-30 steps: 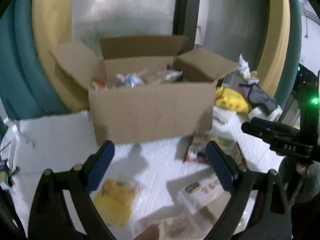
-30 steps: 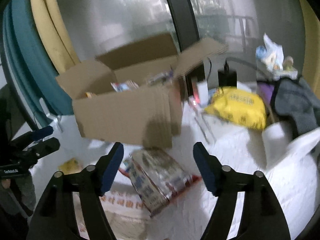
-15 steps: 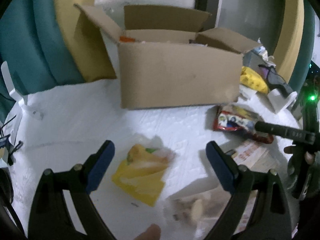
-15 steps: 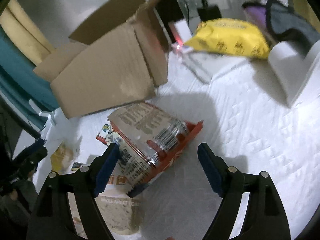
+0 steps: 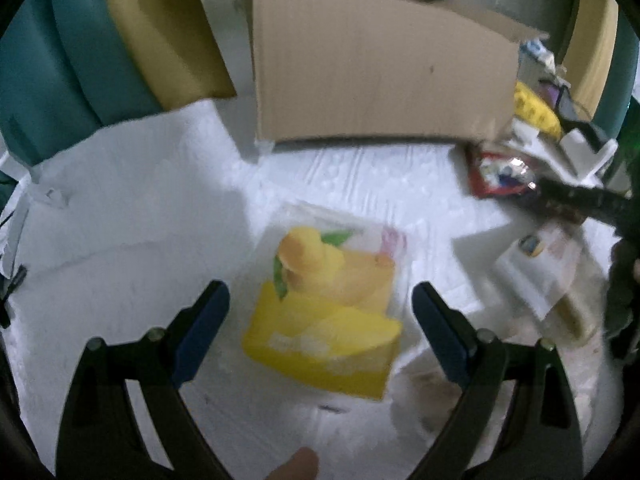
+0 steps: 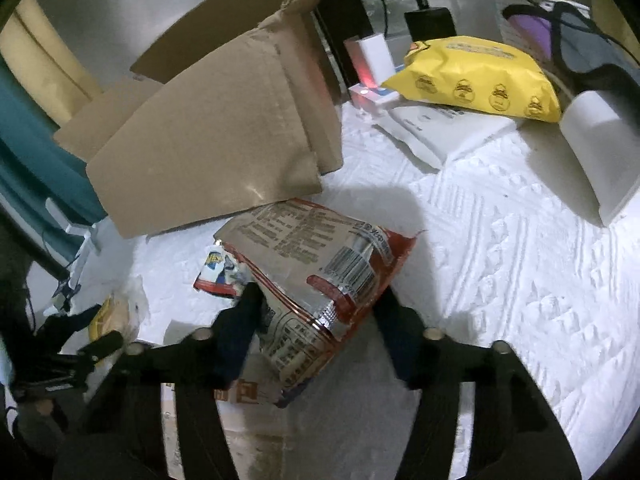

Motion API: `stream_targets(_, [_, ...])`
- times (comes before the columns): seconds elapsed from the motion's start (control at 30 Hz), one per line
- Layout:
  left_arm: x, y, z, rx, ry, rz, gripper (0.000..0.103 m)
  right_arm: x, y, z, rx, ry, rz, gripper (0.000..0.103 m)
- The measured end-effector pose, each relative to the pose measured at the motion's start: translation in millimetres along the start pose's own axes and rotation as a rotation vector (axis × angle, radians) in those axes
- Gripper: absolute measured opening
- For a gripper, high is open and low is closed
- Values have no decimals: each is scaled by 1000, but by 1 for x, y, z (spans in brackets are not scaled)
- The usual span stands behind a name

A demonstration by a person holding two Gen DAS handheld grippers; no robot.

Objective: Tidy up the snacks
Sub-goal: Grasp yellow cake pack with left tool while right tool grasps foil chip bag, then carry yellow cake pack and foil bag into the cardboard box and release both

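I have the cardboard box (image 5: 380,68) at the back of the white quilted surface (image 6: 520,240), flaps open, and it is the biggest thing in both views; the snacks lie loose in front of it. Nearest its right front corner is the red and silver snack bag (image 6: 320,264), lying flat with its long axis running from the box foot towards my right gripper (image 6: 316,300). That gripper's jaws have just been closing, and they now sit on either side of the bag's near end, the foil bulging between them; I judge the pads to be pressing on it, though the dark fingertips make the contact hard to read. Well to the left lies the yellow fruit pouch (image 5: 332,308), flat, straight ahead of my left gripper (image 5: 320,300), whose jaws stand wide apart either side of it and hold nothing. I judge the box lies up and beyond both bags.
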State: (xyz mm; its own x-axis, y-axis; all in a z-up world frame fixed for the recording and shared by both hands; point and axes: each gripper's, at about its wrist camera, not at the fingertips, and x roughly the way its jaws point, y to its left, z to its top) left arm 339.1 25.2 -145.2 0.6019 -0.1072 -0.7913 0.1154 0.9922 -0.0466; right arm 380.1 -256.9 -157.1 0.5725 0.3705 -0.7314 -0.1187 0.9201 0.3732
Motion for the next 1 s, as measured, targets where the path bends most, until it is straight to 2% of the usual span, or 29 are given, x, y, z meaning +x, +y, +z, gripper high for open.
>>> stream_targets(0.07, [-2,2,0,-10,-8,-15,93,-3,-4,-3,2,2,8,45])
stream_targets(0.13, [-3,3,-1,-15,-19,-48,91,-9,-3,-6,-6,-2,8,40])
stream_targets(0.17, [-4,2,-2,-13,-22,-50,87,-13,-3,-7,-15,-4,5,38])
stream_targets(0.2, [-5,1,-3,-11,-22,-52,75,-17,-1,-9,-24,-7,2,36])
stream_targets(0.3, [-9,-2,-6,-13,-32,-95,71,-31,0,-17,-40,-14,2,35])
stream_targets(0.33, [-12,-6,-7,-4,-43,-116,63,-38,0,-20,-45,-22,9,35])
stream_targets(0.5, [-21,-24,-6,-2,-70,-146,63,-70,2,-26,-55,-72,31,34])
stream_targets(0.7, [-45,-42,2,-9,-129,-169,63,-102,13,-16,-109,-144,67,34])
stream_targets(1.0, [-78,-43,31,-13,-223,-154,63,-102,37,9,-183,-181,127,34])
